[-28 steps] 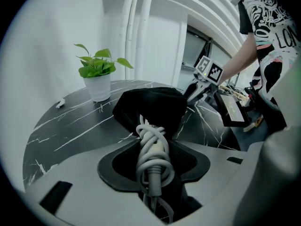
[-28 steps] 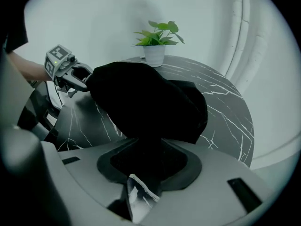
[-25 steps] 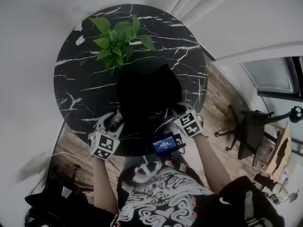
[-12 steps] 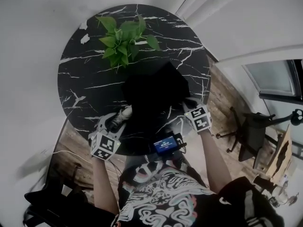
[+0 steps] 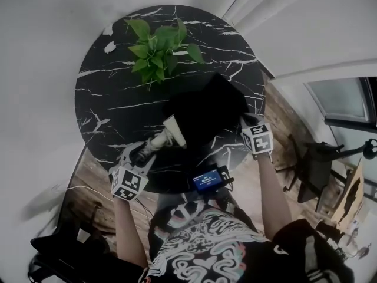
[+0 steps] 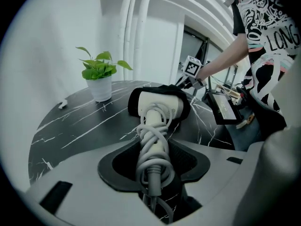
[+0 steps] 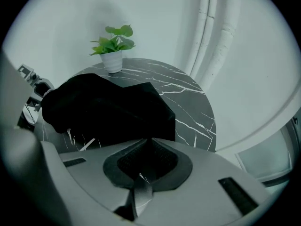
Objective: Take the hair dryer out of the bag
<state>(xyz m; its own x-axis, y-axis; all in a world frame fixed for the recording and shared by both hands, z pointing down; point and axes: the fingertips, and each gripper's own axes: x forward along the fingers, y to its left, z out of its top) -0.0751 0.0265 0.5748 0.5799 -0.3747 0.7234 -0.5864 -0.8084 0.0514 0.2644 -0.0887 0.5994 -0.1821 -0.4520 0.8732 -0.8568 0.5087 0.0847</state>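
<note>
Here left gripper (image 6: 153,160) clamps the hair dryer (image 6: 160,105); right gripper (image 7: 149,143) pinches the bag (image 7: 104,108) edge.

Round black marble counter (image 5: 115,93), white veins. Potted green plant (image 5: 156,46) at far side, small white scrap (image 5: 110,47) left of it. Black bag (image 5: 206,108) mid-counter, right of centre. White hair dryer (image 5: 168,135) sticks out of bag's left side, head end at the bag, cord-wrapped handle running down-left into left tool (image 5: 144,152), which grips it. Right tool (image 5: 246,122) at bag's right edge near counter rim, touching the fabric; jaws not readable here. Small device with lit blue screen (image 5: 209,180) at counter's near edge. Person's patterned shirt (image 5: 200,246) below. Wood floor (image 5: 88,173), dark chair (image 5: 312,164) at right.
</note>
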